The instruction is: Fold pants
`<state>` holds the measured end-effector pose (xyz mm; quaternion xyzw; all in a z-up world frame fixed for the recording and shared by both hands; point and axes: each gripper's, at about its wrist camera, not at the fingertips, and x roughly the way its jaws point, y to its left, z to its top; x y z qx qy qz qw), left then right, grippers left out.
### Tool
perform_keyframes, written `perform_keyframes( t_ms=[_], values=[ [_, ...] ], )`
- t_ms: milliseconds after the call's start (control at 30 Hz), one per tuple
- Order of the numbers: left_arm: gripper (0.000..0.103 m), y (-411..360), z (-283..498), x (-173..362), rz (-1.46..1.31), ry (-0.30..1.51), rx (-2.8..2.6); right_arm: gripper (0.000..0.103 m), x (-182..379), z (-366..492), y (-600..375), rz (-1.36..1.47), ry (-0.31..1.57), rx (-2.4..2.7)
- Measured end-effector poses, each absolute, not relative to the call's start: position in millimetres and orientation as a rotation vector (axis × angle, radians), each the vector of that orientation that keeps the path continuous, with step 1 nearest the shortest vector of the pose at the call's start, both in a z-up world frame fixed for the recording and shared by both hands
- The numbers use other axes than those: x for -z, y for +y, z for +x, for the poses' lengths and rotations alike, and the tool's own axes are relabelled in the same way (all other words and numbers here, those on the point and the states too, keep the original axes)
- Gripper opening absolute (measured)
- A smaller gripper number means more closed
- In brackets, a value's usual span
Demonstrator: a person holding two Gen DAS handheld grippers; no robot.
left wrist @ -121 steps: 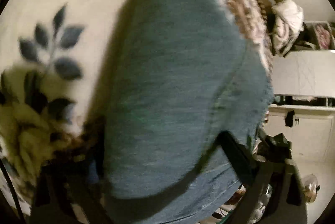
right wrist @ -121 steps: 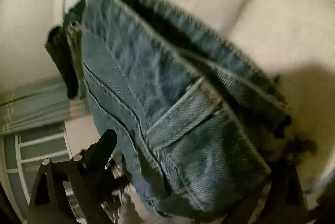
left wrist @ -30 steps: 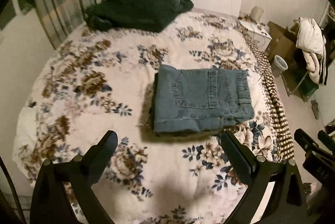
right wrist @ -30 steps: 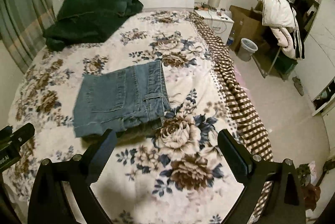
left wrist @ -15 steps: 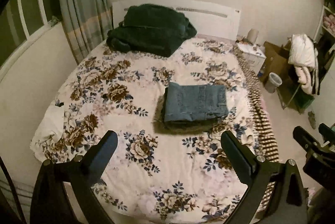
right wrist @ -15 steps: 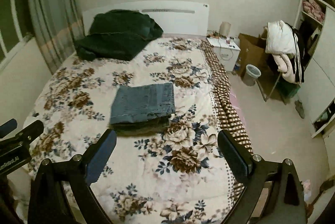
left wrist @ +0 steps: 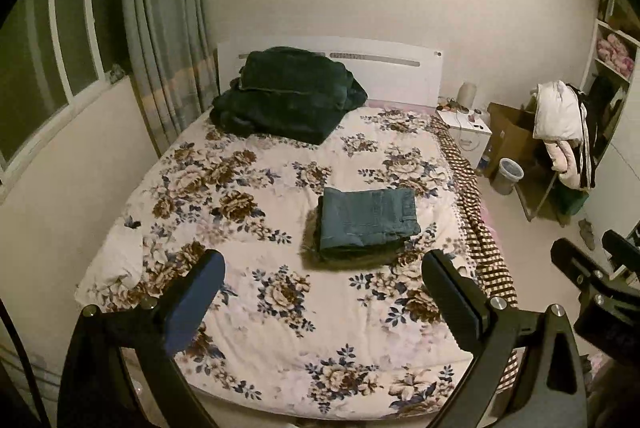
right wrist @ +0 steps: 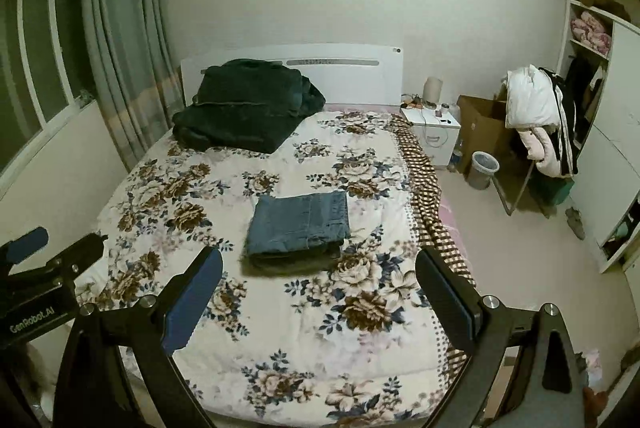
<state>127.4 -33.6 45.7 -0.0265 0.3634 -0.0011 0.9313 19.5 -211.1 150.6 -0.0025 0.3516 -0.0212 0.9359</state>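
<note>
The blue jeans [left wrist: 366, 220] lie folded in a neat rectangular stack on the floral bedspread [left wrist: 248, 212], right of the bed's middle. They also show in the right wrist view [right wrist: 300, 224]. My left gripper [left wrist: 322, 280] is open and empty, held well back from the foot of the bed. My right gripper [right wrist: 318, 280] is open and empty, also well back from the bed. Each gripper shows at the edge of the other's view, the right one [left wrist: 592, 280] and the left one [right wrist: 44, 268].
A dark green blanket [left wrist: 288, 96] lies heaped at the white headboard [left wrist: 392, 68]. A curtain and window [left wrist: 160, 40] stand at the left. On the right are a nightstand [right wrist: 432, 132], a cardboard box, a bin [right wrist: 484, 170], a rack with clothes [right wrist: 536, 120] and shelves.
Four seconds ago both grippers held the jeans close up. Since then they have let go and drawn steadily back from the bed, so the folded jeans look smaller and the whole room shows.
</note>
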Motion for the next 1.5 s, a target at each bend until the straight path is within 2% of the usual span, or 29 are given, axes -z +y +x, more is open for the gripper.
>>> perform_keyframes(
  t_ms=[800, 1500],
  values=[
    [0.103, -41, 136, -65, -0.004, 0.733, -0.008, 0.102, -177, 46, -214, -0.029, 0.737, 0.067],
    [0.103, -37, 132, -64, -0.026, 0.742, -0.007, 0.102, -165, 40, -213, -0.018, 0.763, 0.048]
  ],
)
